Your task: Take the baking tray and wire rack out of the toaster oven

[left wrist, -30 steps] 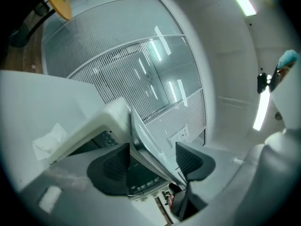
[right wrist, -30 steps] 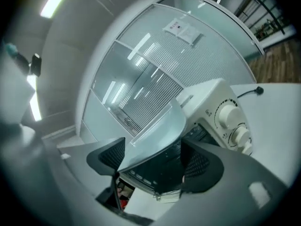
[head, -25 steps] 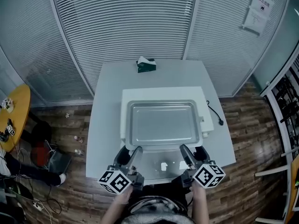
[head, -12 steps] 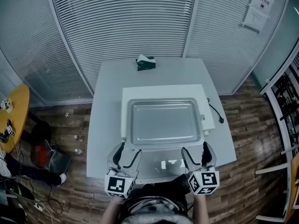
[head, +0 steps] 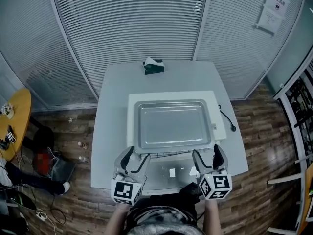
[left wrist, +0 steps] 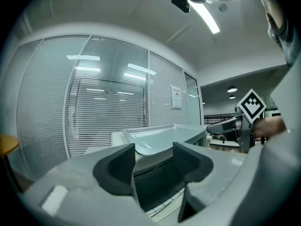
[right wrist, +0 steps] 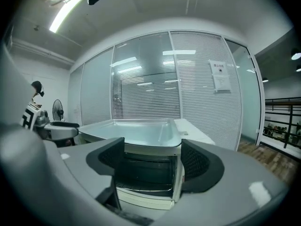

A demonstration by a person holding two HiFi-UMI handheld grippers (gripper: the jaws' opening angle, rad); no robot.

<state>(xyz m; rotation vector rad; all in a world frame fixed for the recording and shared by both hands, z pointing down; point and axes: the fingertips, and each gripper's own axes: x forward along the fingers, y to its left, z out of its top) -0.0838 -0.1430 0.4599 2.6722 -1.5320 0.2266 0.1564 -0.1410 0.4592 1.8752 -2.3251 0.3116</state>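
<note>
L. gripper (left wrist: 153, 155): pads (left wrist: 117, 166) stand apart, having just been closing a little. Nothing is pressed betw. them; only the dark mouth of the toaster oven (head: 171, 95) shows through the gap. R. gripper (right wrist: 153, 157): its pads stand wide, also just closing slightly, and nothing is held; the oven front lies beyond. Both grippers hang side by side over the near edge of the table (head: 110, 131), the L. one by the oven's near-left corner and the R. one by its near-right corner. Their marker cubes (head: 123, 191) sit toward the person. Betw. the grippers the glass oven door (head: 171, 173) lies dropped open toward the table's near edge. Of the wire rack (head: 168, 154) only the front edge pokes out of the oven mouth, betw. the door and the tray's near rim. The baking tray (head: 171, 126) is out of the oven, lying flat on its white top and covering most of it. The oven sits mid-table, closer to the near edge. A power cord (head: 226, 119) trails by the right edge. A green tissue box (head: 153, 66) stands at the far edge, approx. centre.
</note>
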